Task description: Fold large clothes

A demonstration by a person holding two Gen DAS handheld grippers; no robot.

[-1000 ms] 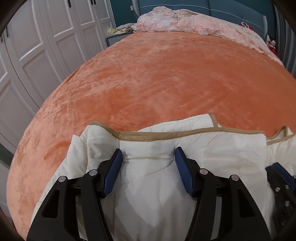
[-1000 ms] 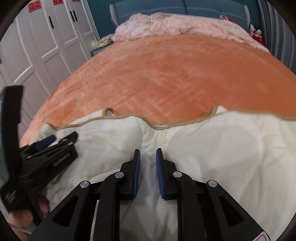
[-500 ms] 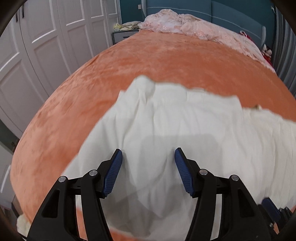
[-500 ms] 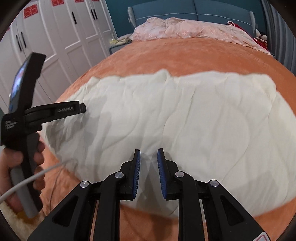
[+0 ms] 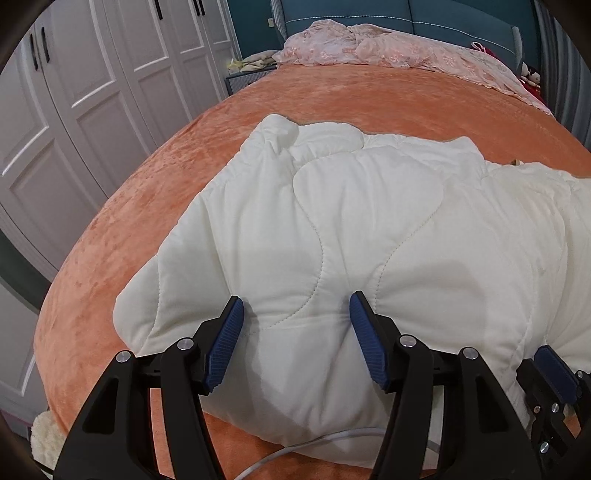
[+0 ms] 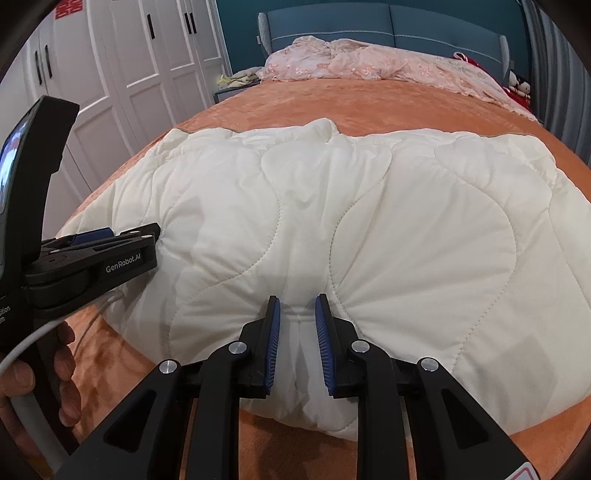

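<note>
A cream quilted cover [image 5: 351, 206] lies folded on the orange bed [image 5: 155, 206], its thick near edge toward me. My left gripper [image 5: 295, 300] is shut on that edge near its left corner, with a wide bulge of padding between the blue pads. Further right along the same edge, my right gripper [image 6: 297, 298] pinches a narrow fold of the cover [image 6: 332, 206], and creases fan out from the pinch. In the right wrist view the left gripper [image 6: 149, 236] shows side-on at the cover's left corner, held by a hand [image 6: 62, 373]. The right gripper's tip [image 5: 548, 356] shows at the lower right of the left wrist view.
Crumpled pink lace fabric [image 6: 369, 62] lies at the head of the bed below a blue headboard [image 6: 388, 22]. White wardrobe doors [image 5: 92, 92] stand along the left. A white cable [image 5: 295, 448] trails over the bed's near edge. Bare orange bedspread [image 6: 369, 107] lies beyond the cover.
Both grippers drew back toward the bed's near edge with the cover. Its tan-trimmed edge is out of sight now, and a smooth folded expanse lies spread beyond the pads.
</note>
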